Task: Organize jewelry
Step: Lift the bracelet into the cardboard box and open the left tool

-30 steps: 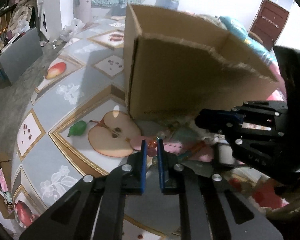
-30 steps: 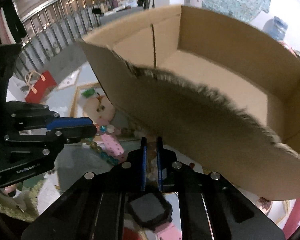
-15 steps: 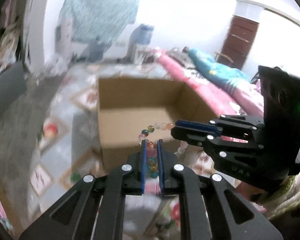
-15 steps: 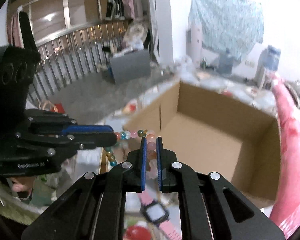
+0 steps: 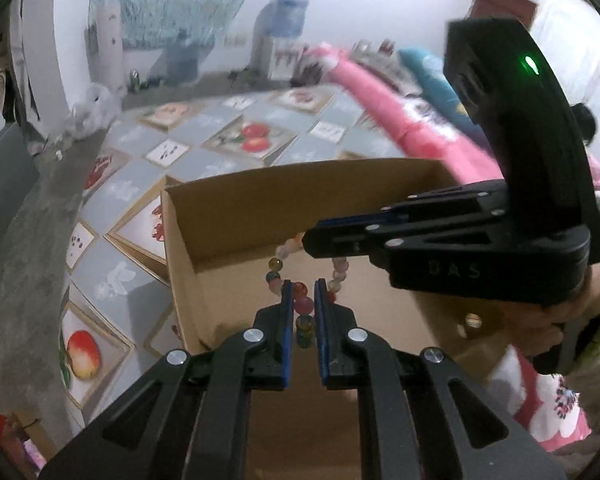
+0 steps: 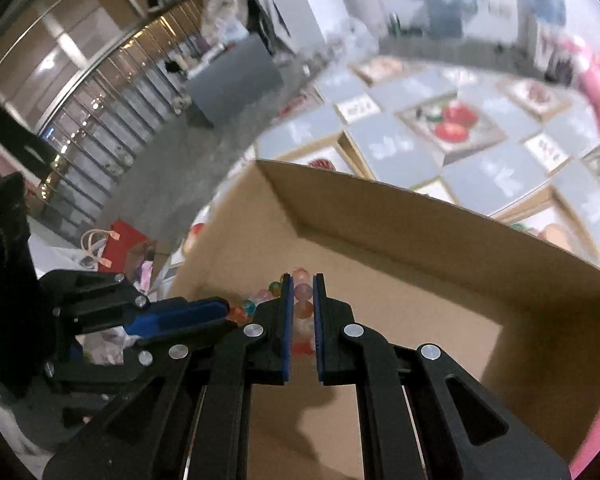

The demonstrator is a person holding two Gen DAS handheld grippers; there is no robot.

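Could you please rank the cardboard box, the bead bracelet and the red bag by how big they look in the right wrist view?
1. Cardboard box
2. Red bag
3. Bead bracelet, unsure against the bag: fingers hide much of it.

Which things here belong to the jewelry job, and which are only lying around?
Job:
- bead bracelet, held by both
- cardboard box
- left hand-held gripper
- right hand-held gripper

Lying about:
- red bag
- pink bedding
- fruit-print mat

We have lifted the beads [image 5: 302,305] off the mat [image 5: 112,280] and now hold them over the open box [image 5: 236,248].
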